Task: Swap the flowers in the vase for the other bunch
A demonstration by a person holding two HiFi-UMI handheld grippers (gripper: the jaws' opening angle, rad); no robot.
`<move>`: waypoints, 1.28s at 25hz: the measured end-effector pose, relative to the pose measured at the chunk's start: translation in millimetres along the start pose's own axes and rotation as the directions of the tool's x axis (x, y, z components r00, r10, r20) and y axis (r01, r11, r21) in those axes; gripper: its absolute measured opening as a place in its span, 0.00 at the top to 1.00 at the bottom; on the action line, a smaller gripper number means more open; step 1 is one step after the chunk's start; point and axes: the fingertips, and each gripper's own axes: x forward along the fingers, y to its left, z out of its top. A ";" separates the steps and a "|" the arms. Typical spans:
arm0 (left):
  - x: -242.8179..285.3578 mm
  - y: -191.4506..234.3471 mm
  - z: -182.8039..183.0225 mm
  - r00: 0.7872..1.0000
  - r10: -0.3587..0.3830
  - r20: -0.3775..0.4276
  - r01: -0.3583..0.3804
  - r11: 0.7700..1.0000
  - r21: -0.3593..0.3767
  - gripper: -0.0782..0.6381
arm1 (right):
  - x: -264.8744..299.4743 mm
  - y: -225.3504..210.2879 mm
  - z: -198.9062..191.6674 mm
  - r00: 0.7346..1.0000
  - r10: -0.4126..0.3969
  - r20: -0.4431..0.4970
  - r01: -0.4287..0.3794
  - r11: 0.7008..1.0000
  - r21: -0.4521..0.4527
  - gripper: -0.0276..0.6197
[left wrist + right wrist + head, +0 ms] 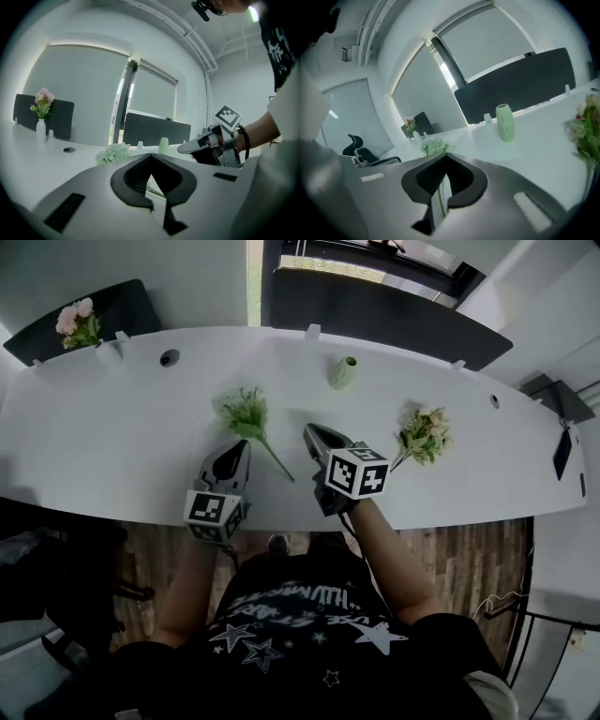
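Fingers [231,461] of the left gripper [245,443] and right gripper [307,427], in the head view, flank the green bunch [246,413] on the table [112,427] near the vase [343,372]. Left gripper view: jaws together, empty. Right gripper view: jaws together, empty; 1 stem [439,201] shows behind.

The pale green ribbed vase [343,372] stands upright and empty near the far edge of the white table [112,427]. A bunch of white and green flowers [246,412] lies flat to its near left, its thin stem slanting toward the near edge. A second bunch of cream and peach flowers [425,435] lies flat to the vase's near right, well apart from the first
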 end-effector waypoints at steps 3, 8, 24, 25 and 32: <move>13.0 -28.5 2.7 0.997 -0.076 -0.020 0.077 0.996 0.034 0.88 | -21.4 -19.7 -1.1 0.999 -0.052 0.012 0.052 0.998 0.027 0.95; 35.3 -64.1 5.0 0.984 -0.179 -0.016 0.179 0.984 0.016 0.88 | -57.5 -55.4 -4.7 0.988 -0.152 0.040 0.148 0.985 0.091 0.95; 107.8 -169.0 0.1 0.970 -0.231 -0.070 0.234 0.972 0.033 0.88 | -165.6 -198.3 -23.7 0.944 -0.328 0.030 0.291 0.873 0.391 0.93; 111.9 -177.8 -1.5 0.968 -0.237 -0.077 0.241 0.970 0.035 0.88 | -170.1 -204.2 -25.9 0.948 -0.318 0.021 0.281 0.865 0.416 0.90; 133.5 -220.9 -4.2 0.964 -0.251 -0.090 0.256 0.965 0.049 0.88 | -192.4 -248.8 -46.5 0.936 -0.340 -0.088 0.335 0.789 0.516 0.73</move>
